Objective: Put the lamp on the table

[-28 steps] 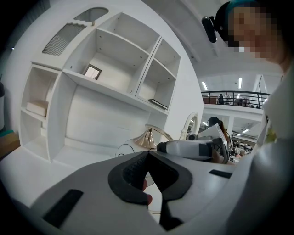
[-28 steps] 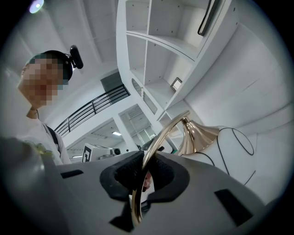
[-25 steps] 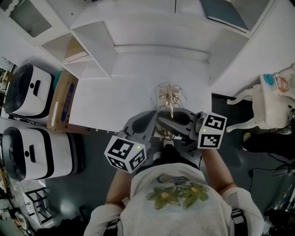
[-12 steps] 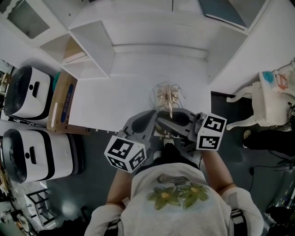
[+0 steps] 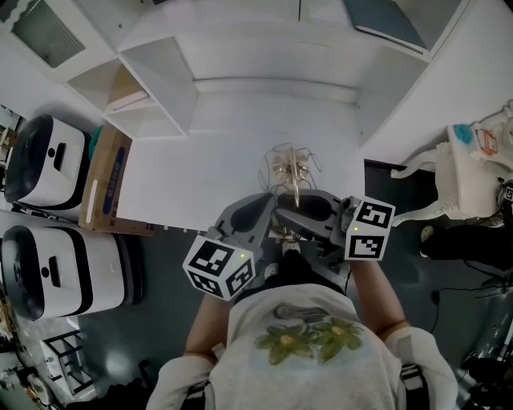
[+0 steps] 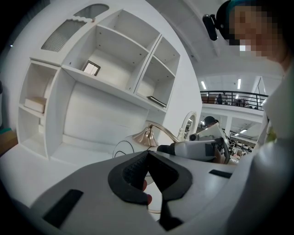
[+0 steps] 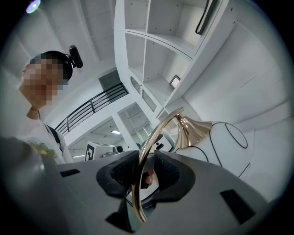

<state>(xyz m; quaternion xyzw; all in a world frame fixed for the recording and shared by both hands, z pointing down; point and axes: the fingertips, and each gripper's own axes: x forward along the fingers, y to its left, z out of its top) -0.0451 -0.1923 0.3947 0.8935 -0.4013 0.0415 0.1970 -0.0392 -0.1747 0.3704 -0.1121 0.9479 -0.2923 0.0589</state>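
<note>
Right claw still round lamp, seemingly.

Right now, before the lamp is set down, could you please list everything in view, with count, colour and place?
gold metal lamp: one, curved stem, wire shade, at the table's near edge
white table with shelf unit: one, centre
white-and-black rounded machines: two, on the floor, left
brown cardboard box: one, blue print, between the machines and the table
dark flat object: one, on top of the shelf unit, right
white carved-leg furniture: one, right
person's shirt: white, green leaf print, bottom
left gripper: grey, fingers closed at the lamp's base
right gripper: grey, fingers closed on the stem
</note>
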